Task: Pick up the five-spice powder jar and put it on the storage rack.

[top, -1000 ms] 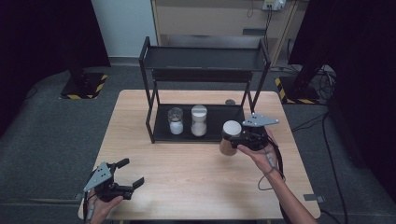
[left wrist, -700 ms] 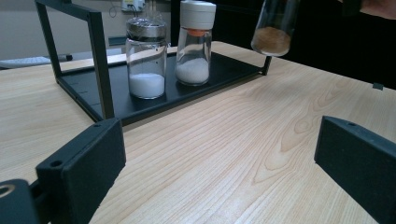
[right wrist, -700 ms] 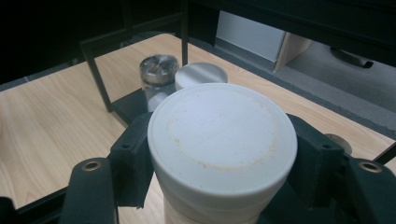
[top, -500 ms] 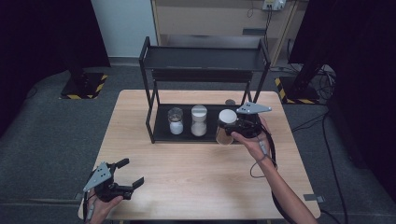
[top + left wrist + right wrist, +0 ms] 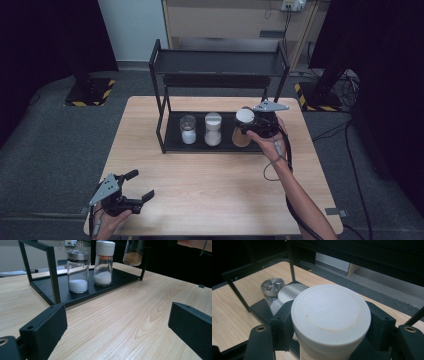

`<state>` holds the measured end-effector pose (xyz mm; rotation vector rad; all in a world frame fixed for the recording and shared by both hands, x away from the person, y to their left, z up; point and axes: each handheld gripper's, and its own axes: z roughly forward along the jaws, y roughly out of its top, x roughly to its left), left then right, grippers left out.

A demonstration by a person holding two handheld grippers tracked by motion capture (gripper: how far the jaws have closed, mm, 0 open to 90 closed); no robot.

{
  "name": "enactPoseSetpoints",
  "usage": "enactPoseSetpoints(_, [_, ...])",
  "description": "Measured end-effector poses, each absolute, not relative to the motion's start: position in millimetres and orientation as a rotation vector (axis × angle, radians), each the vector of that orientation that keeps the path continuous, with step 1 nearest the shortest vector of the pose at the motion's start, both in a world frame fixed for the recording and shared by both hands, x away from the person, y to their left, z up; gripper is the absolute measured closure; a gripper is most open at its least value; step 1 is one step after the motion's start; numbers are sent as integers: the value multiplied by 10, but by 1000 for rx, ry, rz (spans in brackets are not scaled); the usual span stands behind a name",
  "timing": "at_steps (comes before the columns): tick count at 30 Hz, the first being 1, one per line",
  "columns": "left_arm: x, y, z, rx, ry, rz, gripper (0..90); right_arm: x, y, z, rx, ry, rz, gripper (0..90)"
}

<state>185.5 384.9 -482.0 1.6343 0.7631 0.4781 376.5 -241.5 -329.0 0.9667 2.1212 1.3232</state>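
Note:
My right gripper is shut on a white-lidded jar of brown powder, held over the right end of the black rack's bottom tray. In the right gripper view the jar's white lid sits squeezed between both pads. In the left gripper view the jar hangs a little above the tray. Two jars of white powder stand on the tray: one with a metal lid, one with a white lid. My left gripper rests open near the table's front left corner with nothing between its fingers.
The black two-level rack stands at the back of the wooden table; its upper shelf is bare. The rack's upright posts frame the tray. A cable trails from the right gripper along the forearm.
The right gripper has carried the brown-powder jar leftward and away from me, from beside the rack to over the tray's right end. The left gripper has stayed put.

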Motion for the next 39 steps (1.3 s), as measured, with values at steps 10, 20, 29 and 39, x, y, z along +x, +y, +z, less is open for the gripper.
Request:
enactPoseSetpoints(10, [1855, 3849, -4819, 1635, 762, 478, 10, 3891, -2332, -3348, 1017, 2086, 1292, 340])
enactPoseSetpoints(20, [1857, 3852, -4821, 1634, 763, 476, 10, 3988, -2255, -3437, 1053, 2066, 1272, 340])
enactPoseSetpoints(29, [1856, 3853, -4820, 1634, 763, 474, 10, 4060, -2191, -3595, 1085, 2070, 1262, 340])
enactPoseSetpoints(39, [1859, 3854, -4822, 1634, 762, 473, 11, 4106, -2134, -3719, 1097, 2087, 1234, 340])
